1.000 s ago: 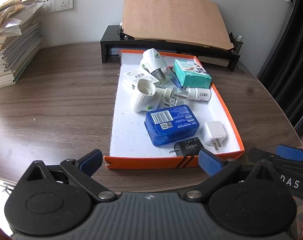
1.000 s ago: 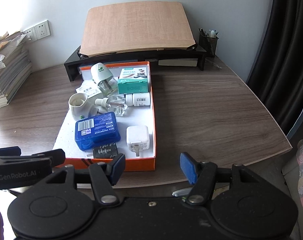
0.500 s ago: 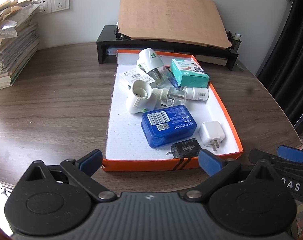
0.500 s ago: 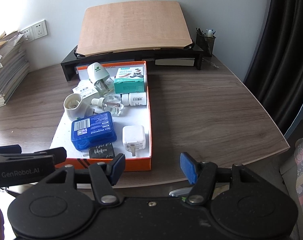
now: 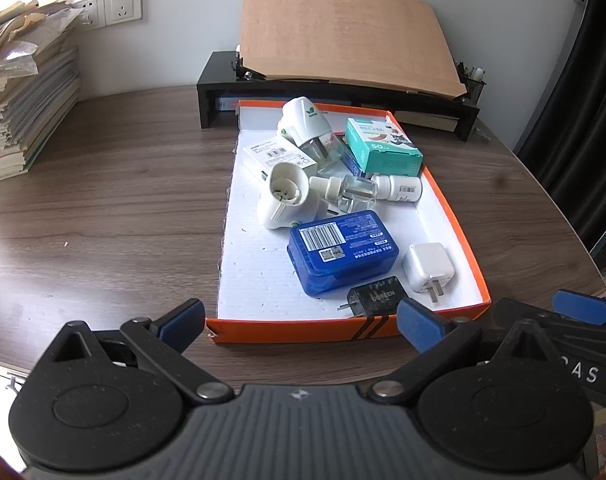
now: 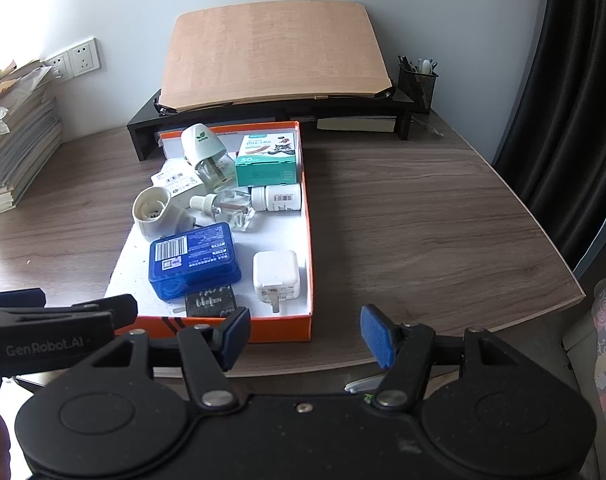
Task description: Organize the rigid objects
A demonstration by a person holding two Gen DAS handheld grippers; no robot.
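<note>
- Both pairs of fingers stand spread with nothing between them: left gripper [image 5: 301, 322] hangs at the near wall of the orange tray [image 5: 459, 220]; right gripper [image 6: 305, 334] hangs off the tray's near right corner, its left finger [image 6: 233, 334] over the wall and its right finger over bare counter [image 6: 423, 220].
- Every task object lies inside the tray, ahead of the fingers. Nearest the left gripper's right finger: black charger [image 5: 373, 294], prongs to the left. Just beyond it: blue case [image 5: 343, 250], long axis across the tray and slightly skewed, barcode face up.
- Right of the case: white charger [image 5: 429, 266], prongs toward the fingers.
- Farther ahead lies a crowded cluster: white heater [image 5: 285, 196] on its side with its round socket facing the fingers; dropper bottle [image 5: 345, 190] lying flat, cap to the left; pill bottle [image 5: 399, 189] lying flat, axis across the tray; teal box [image 5: 383, 146]; white box [image 5: 279, 156]; second heater [image 5: 307, 126] tilted upon its glass bottle.
- Stage, as a judgement: objects gathered in the tray yet jumbled fits either a collection completed or a sort still awaiting them.
- Technique for any grasp here: close the fingers across an object's short axis, approach from above, and keep clear of the tray wall; objects leaning in the far cluster may roll when a neighbour is lifted.
</note>
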